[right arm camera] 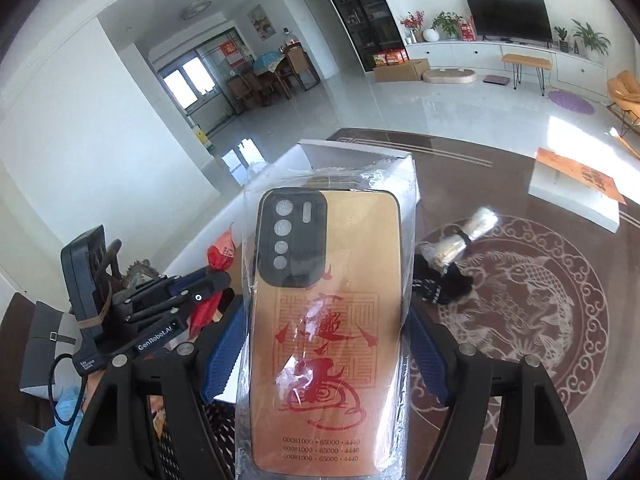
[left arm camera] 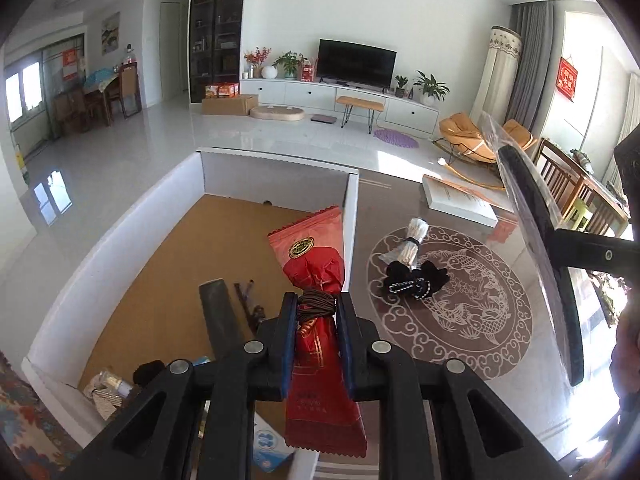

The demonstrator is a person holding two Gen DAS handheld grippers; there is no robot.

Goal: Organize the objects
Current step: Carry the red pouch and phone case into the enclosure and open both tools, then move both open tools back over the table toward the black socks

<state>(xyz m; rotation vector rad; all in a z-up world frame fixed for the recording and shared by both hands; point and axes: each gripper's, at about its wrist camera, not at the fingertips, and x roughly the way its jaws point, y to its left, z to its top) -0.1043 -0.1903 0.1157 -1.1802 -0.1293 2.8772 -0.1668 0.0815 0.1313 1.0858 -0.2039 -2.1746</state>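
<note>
The left hand-held gripper (left arm camera: 316, 312), tilted downward, clamps a red packet (left arm camera: 320, 280) above the white box (left arm camera: 120, 248). The right hand-held gripper (right arm camera: 326, 360) grasps a bagged phone case (right arm camera: 324, 320) above the worktop (right arm camera: 520, 184).

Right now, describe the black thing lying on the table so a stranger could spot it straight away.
Find the round fish medallion on the brown table, right of the white box. On the medallion's near-left part lies a black cloth bundle, touching a bunch of pale sticks. Only the bundle is black, with a white-dotted strap.
</note>
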